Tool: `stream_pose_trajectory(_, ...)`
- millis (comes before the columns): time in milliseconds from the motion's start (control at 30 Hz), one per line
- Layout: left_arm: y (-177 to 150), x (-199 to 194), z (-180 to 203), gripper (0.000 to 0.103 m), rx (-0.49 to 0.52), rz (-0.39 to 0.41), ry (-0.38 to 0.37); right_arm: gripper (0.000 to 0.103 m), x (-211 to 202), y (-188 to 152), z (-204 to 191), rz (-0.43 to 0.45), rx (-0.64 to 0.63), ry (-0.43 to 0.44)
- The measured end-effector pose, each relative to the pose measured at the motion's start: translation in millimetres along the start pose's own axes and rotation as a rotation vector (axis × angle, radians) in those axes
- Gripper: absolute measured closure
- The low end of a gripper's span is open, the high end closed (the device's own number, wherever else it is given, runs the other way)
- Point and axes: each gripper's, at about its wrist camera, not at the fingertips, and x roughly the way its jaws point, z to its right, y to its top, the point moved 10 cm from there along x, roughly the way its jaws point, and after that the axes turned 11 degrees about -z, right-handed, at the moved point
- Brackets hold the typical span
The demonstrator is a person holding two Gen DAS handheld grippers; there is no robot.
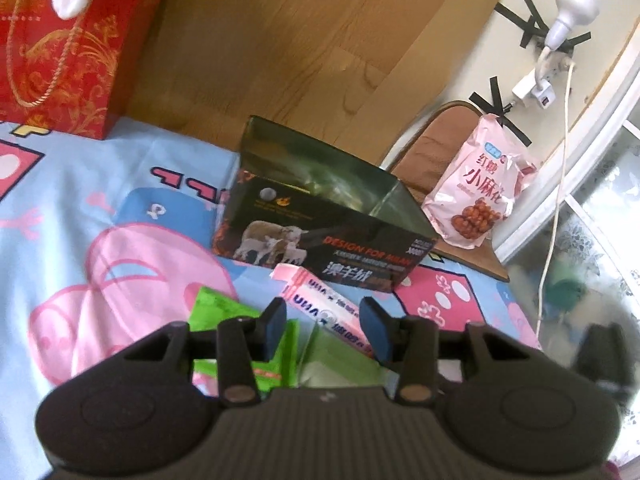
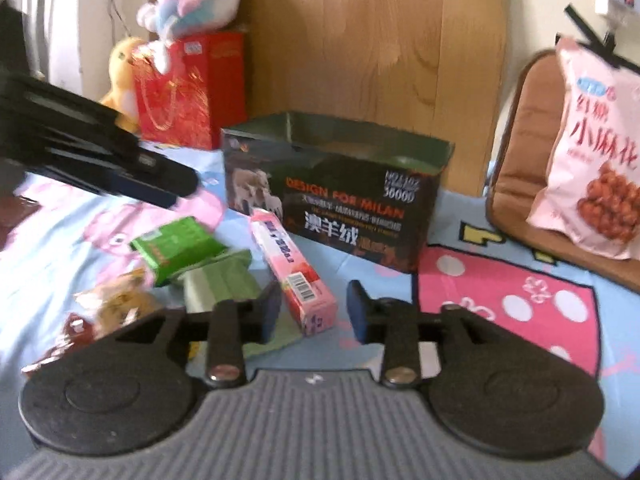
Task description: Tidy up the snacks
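Observation:
A long pink snack box (image 2: 292,268) lies on the cartoon bedsheet (image 2: 500,304), in front of an open dark carton with sheep on it (image 2: 340,200). My right gripper (image 2: 314,312) is open, its fingers either side of the box's near end, with a gap on the right. A green box (image 2: 176,244), a pale green packet (image 2: 224,288) and a brownish packet (image 2: 116,304) lie to the left. My left gripper (image 2: 184,188) hovers above the green box. In its own view it (image 1: 326,330) is open over the pink box (image 1: 320,304), the green box (image 1: 224,308) and the carton (image 1: 320,240).
A pink snack bag (image 2: 592,152) leans on a brown cushioned chair (image 2: 520,160) at the right. A red gift bag (image 2: 188,88) with plush toys (image 2: 192,0) stands at the back left against a wooden headboard. A bulb and cable (image 1: 572,4) hang on the wall.

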Motion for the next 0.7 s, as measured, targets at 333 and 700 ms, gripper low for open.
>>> stream_pose_trajectory(333,-2.0,-0.5,-9.2,0.06,-0.033,-0.015,-0.007,0.075,-52.7,-15.9,-2.8,0.059,-0.042,0.08)
stream_pose_trajectory(700,-25.7,42.9,64.7,0.058,0.138,-0.118,-0.097,0.068,-128.4,-111.9,76.2,0.065,0.192,-0.008)
